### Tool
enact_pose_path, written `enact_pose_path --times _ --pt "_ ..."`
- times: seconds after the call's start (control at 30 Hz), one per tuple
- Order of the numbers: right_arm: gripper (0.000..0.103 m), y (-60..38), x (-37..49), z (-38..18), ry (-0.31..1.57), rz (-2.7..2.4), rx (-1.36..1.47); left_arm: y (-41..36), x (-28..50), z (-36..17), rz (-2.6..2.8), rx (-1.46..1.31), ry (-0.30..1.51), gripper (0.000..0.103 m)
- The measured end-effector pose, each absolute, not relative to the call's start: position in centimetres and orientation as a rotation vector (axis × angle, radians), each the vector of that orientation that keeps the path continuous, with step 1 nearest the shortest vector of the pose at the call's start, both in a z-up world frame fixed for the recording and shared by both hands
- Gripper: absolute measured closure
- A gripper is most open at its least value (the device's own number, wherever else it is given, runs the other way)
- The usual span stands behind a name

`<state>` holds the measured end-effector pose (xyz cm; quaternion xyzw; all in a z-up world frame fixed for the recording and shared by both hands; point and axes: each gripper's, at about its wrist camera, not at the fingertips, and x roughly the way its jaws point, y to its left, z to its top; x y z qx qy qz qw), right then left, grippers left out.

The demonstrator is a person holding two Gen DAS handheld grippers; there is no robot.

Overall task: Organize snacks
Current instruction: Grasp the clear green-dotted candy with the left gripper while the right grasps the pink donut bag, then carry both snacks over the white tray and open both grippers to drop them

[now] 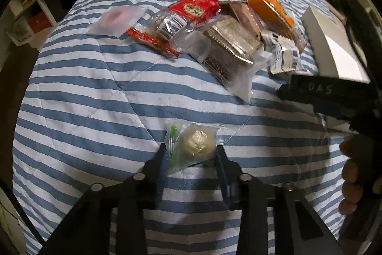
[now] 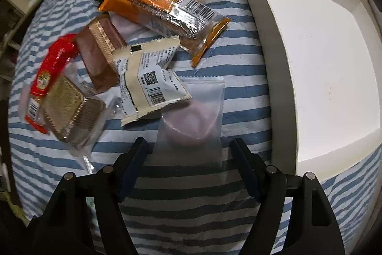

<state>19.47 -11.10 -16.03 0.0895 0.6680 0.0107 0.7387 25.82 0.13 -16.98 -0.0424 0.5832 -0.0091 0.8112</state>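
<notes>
Striped quilt as work surface; white box open at its edge and, from the right wrist view, holding nothing. Progress: none of the snacks boxed yet as far as visible; the whole pile (red pack, orange pack, brown trays, white sachets) lies loose on the quilt beside the box. Left gripper: jaws closed in on a clear-wrapped round bun that sits apart from the pile, pads pressing the wrapper on both sides; bun not yet lifted off the quilt. Right gripper: jaws partly apart, straddling a frosted pouch with a pinkish ring inside, just beside the box wall; pads clear of the pouch, no grip. Judgement: first picks only now starting. Left to do: lift bun, close on pouch, transfer both, then clear the remaining pile into the box.
</notes>
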Motion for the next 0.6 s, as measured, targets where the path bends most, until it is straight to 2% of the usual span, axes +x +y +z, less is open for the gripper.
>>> enact_pose_path --times 0.03,0.1,0.4,0.6 --pt "0.031 -11.0 19.4 -16.1 1.461 0.017 0.186 0.2 26.3 -17.1 -0.019 -0.097 1.241 0.071" --pt "0.044 -11.0 18.9 -16.4 1.447 0.007 0.154 0.6 26.5 -17.3 -0.023 -0.114 1.234 0.073" --pt "0.045 -10.5 16.9 -15.3 1.396 0.087 0.134 0.7 23.8 -14.2 -0.032 -0.122 1.148 0.074" --pt "0.045 -12.0 14.7 -11.2 1.314 0.143 0.161 1.4 20.4 -11.0 -0.050 -0.138 1.056 0.074"
